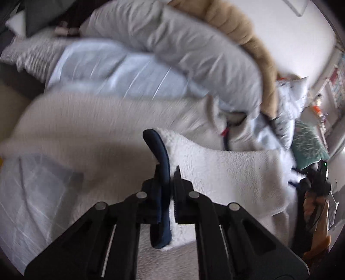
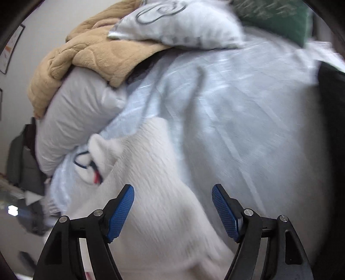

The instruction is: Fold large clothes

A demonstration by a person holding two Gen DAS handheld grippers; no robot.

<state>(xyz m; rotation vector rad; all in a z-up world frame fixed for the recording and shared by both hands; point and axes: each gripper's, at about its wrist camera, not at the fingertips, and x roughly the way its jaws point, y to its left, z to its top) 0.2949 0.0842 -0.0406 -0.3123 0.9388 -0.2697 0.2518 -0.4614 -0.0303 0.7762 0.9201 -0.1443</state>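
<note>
Bed (image 2: 248,107), left tongs (image 1: 170,185) apparently pinching fleece garment (image 1: 226,172)

My left wrist view looks forward along the left claw (image 1: 170,174), close over the cream fleece garment (image 1: 226,172) on the bed, facing the grey pillow (image 1: 183,43) and tan blanket (image 1: 237,28). My right wrist view sits just above the same garment (image 2: 155,193), looking past the right claw (image 2: 173,206) up the pale blue sheet (image 2: 248,107). Both views share the garment, pillow (image 2: 75,120), blanket (image 2: 86,53) and green cushion (image 2: 280,19).

bed (image 2: 248,120), white garment (image 2: 155,193), pillows (image 2: 73,116)
</note>
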